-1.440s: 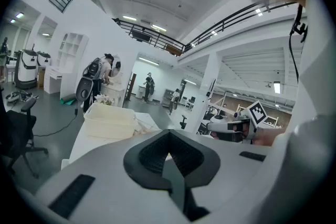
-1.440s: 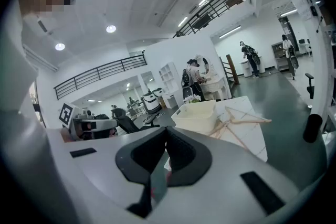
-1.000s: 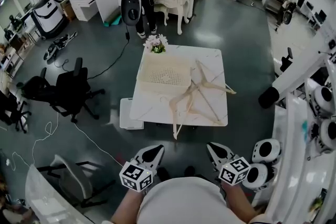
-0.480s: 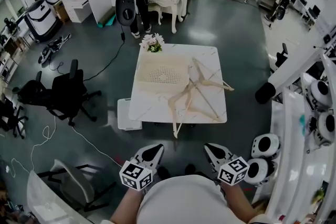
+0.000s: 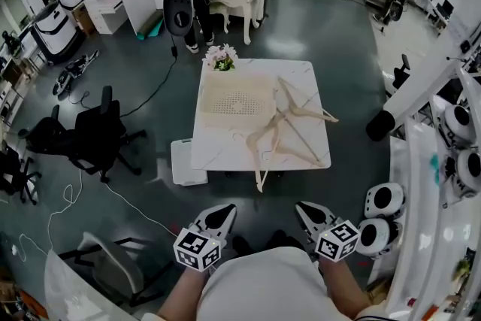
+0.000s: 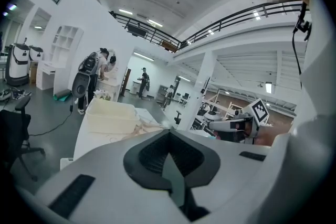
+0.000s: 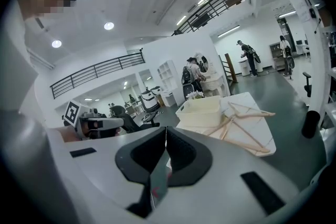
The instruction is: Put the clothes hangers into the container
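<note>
Pale wooden clothes hangers (image 5: pixel 289 128) lay tangled on white marble-topped table (image 5: pixel 218 150), just beside cream perforated plastic container (image 5: pixel 239 100), one hanger overhanging near edge in head view only, left gripper (image 5: pixel 222 213) and right gripper (image 5: pixel 310 211) well short of table, gripper views showed both jaw pairs pressed together, empty.

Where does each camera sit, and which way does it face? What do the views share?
Head view: on the person's head, facing steeply down at the table, hangers and container; shows torso, left gripper, right gripper.
Left gripper view: on the left gripper, facing along its shut jaws toward the table; shows the right gripper.
Right gripper view: on the right gripper, likewise facing the table; shows the left gripper.
Shared: all show the container.
</note>
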Motion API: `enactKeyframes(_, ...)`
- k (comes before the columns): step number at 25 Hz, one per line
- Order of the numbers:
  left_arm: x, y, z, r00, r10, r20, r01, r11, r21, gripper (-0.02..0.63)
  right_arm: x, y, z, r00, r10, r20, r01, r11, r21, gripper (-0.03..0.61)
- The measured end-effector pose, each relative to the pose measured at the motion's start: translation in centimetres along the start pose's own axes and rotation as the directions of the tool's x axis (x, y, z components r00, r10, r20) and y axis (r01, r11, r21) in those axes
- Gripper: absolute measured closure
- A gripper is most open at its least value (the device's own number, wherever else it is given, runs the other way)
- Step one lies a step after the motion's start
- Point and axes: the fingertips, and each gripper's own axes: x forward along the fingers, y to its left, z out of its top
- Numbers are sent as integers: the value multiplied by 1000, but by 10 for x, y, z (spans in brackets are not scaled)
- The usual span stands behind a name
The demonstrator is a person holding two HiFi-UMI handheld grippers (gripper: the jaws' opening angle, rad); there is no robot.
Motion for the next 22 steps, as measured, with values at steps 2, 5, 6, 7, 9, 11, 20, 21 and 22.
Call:
enactKeyframes(2, -5, 5, -2, 1000, 3, -3, -3, 1000, -2, 606, 2, 7, -3, 1000, 7, -8, -7, 1000, -13, 558)
enactKeyframes(5, -9, 11, -6, 1000, 8, -6, -8, 1000, -9, 606, 6, 11, -6, 1000, 10, -13, -10, 1000, -16, 558)
enactKeyframes(6, -9, 12, -7, 1000, 9, -7, -9, 1000, -12, 606, 7, 11, -6, 1000, 10, -13, -10, 1000, -12, 558)
enactKeyframes(7, -9, 13, -8, 1000, 10, -7, -10, 1000, -16, 606, 9, 11, -7, 1000, 11, -15, -11, 1000, -9, 558)
enactKeyframes(9, -8, 16, -8, 1000, 13, -5, -13, 1000, -22, 606, 12, 11, -6, 1000, 15, -20, -16, 1000, -11, 558)
enactKeyframes(11, -4, 19, -7, 1000, 17, -4, -18, 1000, -24, 606, 18, 8, -3, 999, 23, -23, -24, 1000, -16, 558)
enactKeyframes(20, 35, 38, 16, 997, 69, 17, -68, 997, -32, 606, 50, -31, 25, 996, 73, -44, -74, 997, -20, 558)
enactKeyframes(21, 40, 40, 20, 997, 73, 19, -72, 997, -32, 606, 54, -37, 30, 996, 79, -45, -80, 997, -19, 558)
enactKeyframes(22, 47, 41, 23, 997, 76, 20, -76, 997, -31, 606, 59, -43, 35, 995, 84, -46, -85, 996, -17, 558)
